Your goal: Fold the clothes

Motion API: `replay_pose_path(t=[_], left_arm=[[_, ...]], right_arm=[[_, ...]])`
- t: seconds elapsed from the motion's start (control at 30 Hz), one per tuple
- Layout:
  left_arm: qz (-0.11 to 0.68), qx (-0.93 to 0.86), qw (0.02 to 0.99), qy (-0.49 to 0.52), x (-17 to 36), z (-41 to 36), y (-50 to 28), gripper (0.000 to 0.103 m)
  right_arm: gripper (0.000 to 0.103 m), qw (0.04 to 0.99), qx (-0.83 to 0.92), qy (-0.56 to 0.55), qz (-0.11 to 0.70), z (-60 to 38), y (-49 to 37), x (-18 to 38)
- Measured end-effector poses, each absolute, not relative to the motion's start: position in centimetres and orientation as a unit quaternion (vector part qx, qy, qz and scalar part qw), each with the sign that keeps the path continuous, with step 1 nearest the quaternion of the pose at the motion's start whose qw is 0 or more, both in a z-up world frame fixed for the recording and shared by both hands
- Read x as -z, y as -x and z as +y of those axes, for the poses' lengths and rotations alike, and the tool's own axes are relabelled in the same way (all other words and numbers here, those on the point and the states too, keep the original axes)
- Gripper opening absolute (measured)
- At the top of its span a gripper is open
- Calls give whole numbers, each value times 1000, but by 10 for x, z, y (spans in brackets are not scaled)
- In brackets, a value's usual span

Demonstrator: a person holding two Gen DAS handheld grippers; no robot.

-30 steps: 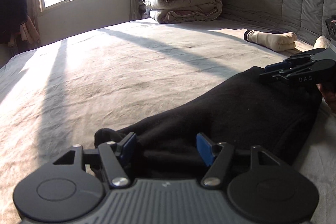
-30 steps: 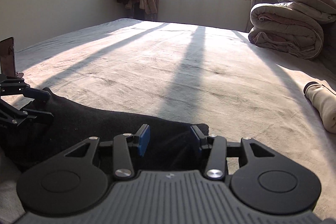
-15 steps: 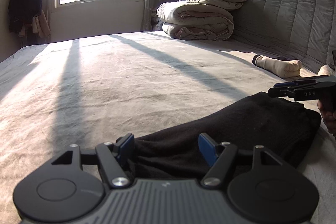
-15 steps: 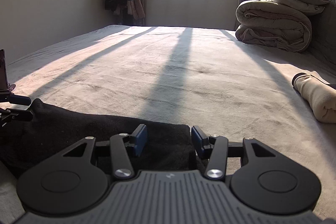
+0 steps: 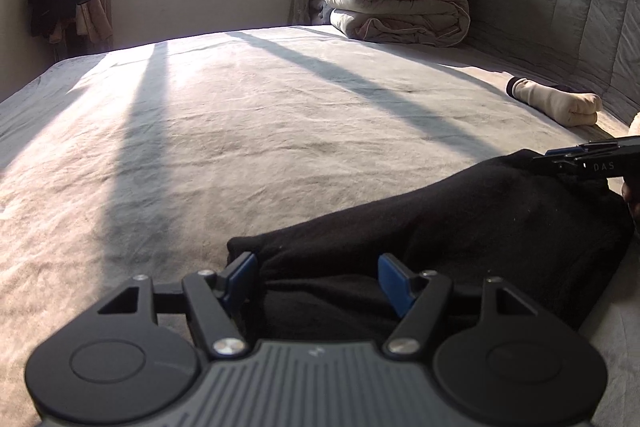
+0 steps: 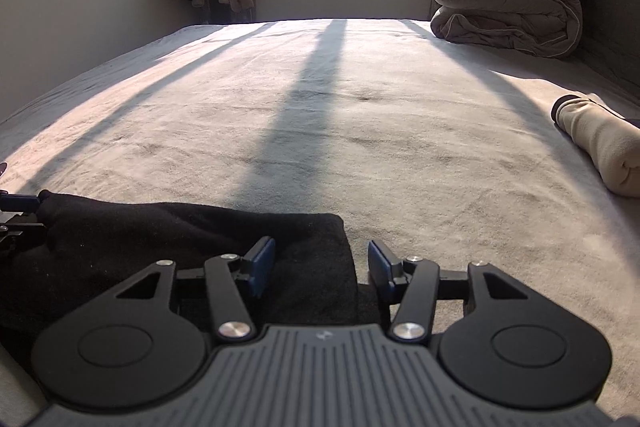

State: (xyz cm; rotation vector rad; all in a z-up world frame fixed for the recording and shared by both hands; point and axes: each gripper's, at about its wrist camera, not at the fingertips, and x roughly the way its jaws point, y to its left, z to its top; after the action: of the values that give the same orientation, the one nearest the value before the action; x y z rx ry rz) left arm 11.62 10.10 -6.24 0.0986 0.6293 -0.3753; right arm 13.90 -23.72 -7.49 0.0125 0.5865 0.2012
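Sunlit bed (image 5: 248,131) fills both views, with a folded quilt (image 5: 400,7) stacked far right and a rolled cream garment (image 5: 560,101) beside the headboard. At the near edge lies the folded black garment (image 5: 460,227). Left gripper (image 5: 316,277) stands wide over one end; right gripper (image 6: 316,267), jaws just opening, straddles the other corner without pinching. Lifting away carelessly, a pad could snag cloth and drag the fold open.
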Motion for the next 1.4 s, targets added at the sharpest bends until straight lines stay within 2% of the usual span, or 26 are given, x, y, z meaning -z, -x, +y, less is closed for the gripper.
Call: replay_pose_path(t=[0.47,0.87,1.1,1.13,1.17,1.2,1.23,1.33,1.4], left_arm=[[453,96,872,155,19,140,-119,72],[509,90,820,245,53,166,-115,69],[501,103,819,260,61,161,-114,64],[498,105,822,254,60,158,-113,63],[496,107,826,247,60,156,-112,61],[493,110,829,241,60,154,-111,59],[490,110,831,239,61,153,-110,53],[483,108,835,239,62,152,-107,35],[477,108,838,241,64,153,-105,19]], right_arm=[[62,947,-60,-67,308,-282,-112,22],[62,932,-87,-35,350,-252,-97,24],[62,921,-169,-82,342,-219,-100,20],[58,917,-183,-91,343,-214,-101,20],[48,912,-199,-104,344,-208,-103,20],[42,906,-214,-117,346,-202,-104,20],[36,901,-223,-128,349,-197,-106,20],[28,886,-244,-165,358,-183,-113,24],[23,875,-249,-188,371,-174,-120,27]])
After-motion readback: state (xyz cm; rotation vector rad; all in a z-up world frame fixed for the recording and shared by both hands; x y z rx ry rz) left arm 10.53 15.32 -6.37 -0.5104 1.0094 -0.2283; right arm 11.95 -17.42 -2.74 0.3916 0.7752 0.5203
